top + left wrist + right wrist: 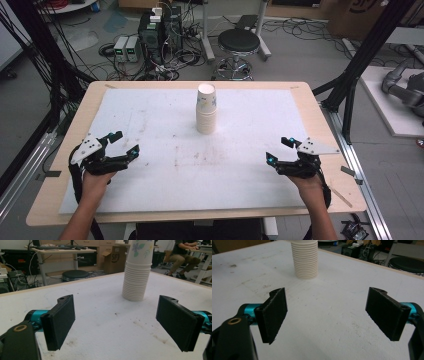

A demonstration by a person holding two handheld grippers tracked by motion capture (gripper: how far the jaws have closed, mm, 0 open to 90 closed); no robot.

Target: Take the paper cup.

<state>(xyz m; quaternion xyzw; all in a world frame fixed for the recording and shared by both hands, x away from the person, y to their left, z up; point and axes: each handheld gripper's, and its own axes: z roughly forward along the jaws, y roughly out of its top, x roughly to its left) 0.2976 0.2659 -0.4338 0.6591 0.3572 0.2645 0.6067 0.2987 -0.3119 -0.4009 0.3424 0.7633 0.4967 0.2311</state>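
Right now both tools rest low at the near side of the surface [150,107], one at each near corner, and neither holds anything. The left tool [120,144] has its jaws set wide apart; in the left gripper view the two black pads [60,321] frame an empty stretch of the white cover, with nothing between them. The right tool [280,149] is spread wide in the same way, and in the right gripper view its pads [274,315] also stand far from each other over the bare cover.

The stack of paper cups [206,109] stands upright on the far middle part of the surface, well apart from both tools. It sits about halfway between the left and the right side, so I judge that either hand can reach it equally. The top cup carries a printed flower pattern, seen in the left gripper view [138,270]; the ribbed rims below it show that many cups are nested there.

Both tools point inward and forward, toward the stack. This looks to me like a ready posture: jaws wide enough for a cup, hands resting, no approach begun yet.
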